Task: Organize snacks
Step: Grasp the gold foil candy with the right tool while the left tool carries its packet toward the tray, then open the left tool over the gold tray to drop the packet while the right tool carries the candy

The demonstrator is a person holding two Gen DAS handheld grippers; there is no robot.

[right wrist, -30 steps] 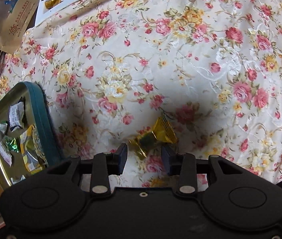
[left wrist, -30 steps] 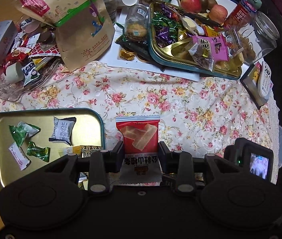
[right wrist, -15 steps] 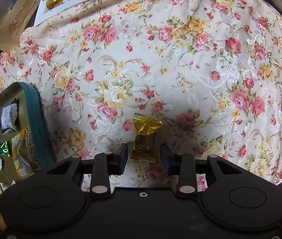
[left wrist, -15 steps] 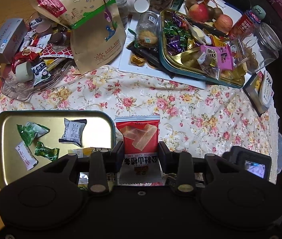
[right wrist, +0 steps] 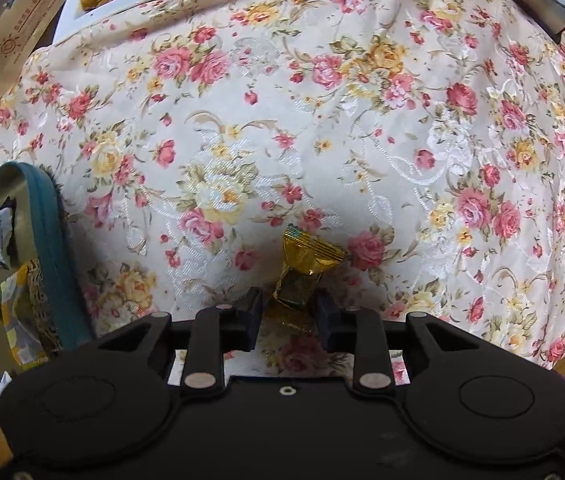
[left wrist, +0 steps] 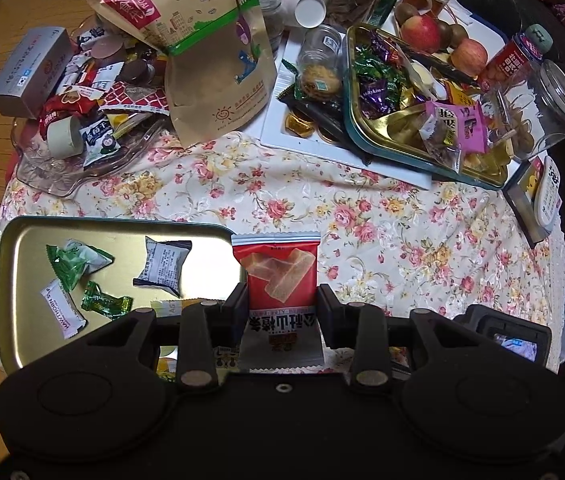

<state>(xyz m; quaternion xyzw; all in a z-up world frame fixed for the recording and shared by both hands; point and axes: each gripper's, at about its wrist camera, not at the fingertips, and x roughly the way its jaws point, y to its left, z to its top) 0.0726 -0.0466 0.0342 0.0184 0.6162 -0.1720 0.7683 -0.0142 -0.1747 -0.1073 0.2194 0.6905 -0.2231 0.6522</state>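
In the left wrist view my left gripper (left wrist: 282, 300) is shut on a red snack packet (left wrist: 280, 268), which hangs over the right edge of a gold metal tray (left wrist: 26, 248). Several wrapped sweets lie in that tray. In the right wrist view my right gripper (right wrist: 288, 304) points straight down over the floral tablecloth. A gold-wrapped candy (right wrist: 302, 260) lies between its fingers. The jaws are closing on the candy, with a small gap still showing at the left pad. The same tray's teal rim (right wrist: 48, 200) stands at the left.
A big brown paper snack bag (left wrist: 210, 60) and a glass dish (left wrist: 42, 176) heaped with snacks fill the back left. A teal-rimmed tray (left wrist: 386, 148) of candies, apples (left wrist: 420, 34) and jars (left wrist: 550, 108) crowd the back right. The other gripper's camera (left wrist: 510, 340) shows at lower right.
The right jaws have narrowed around the gold candy, which has turned so its fanned end points up and right. The left gripper has drifted a little with the red packet still in it.
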